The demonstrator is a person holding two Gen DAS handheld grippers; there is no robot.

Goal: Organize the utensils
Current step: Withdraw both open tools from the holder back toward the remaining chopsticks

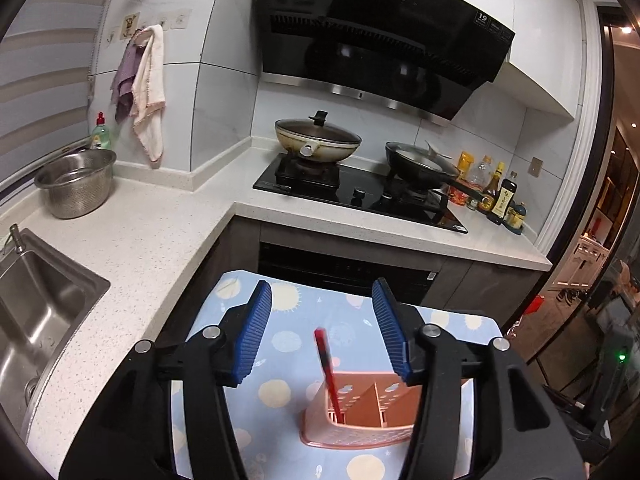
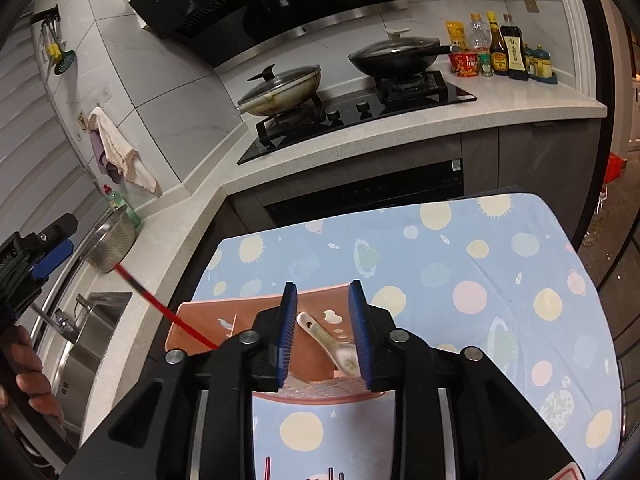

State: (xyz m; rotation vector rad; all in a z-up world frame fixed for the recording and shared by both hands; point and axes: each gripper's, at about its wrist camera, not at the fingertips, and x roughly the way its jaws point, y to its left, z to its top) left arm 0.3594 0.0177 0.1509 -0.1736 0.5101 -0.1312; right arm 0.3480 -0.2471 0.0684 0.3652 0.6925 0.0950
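Gripping a ceramic spoon, right tool.

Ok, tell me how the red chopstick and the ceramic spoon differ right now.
The red chopstick is thin, straight and red with dark bands; the ceramic spoon is broad, curved and white with a faint pattern. The chopstick stands leaning in the pink utensil holder, free of the open left gripper; the spoon lies between the right gripper's fingers above the holder. Both are at the holder.

pink holder w/ red chopstick leaning, ceramic spoon
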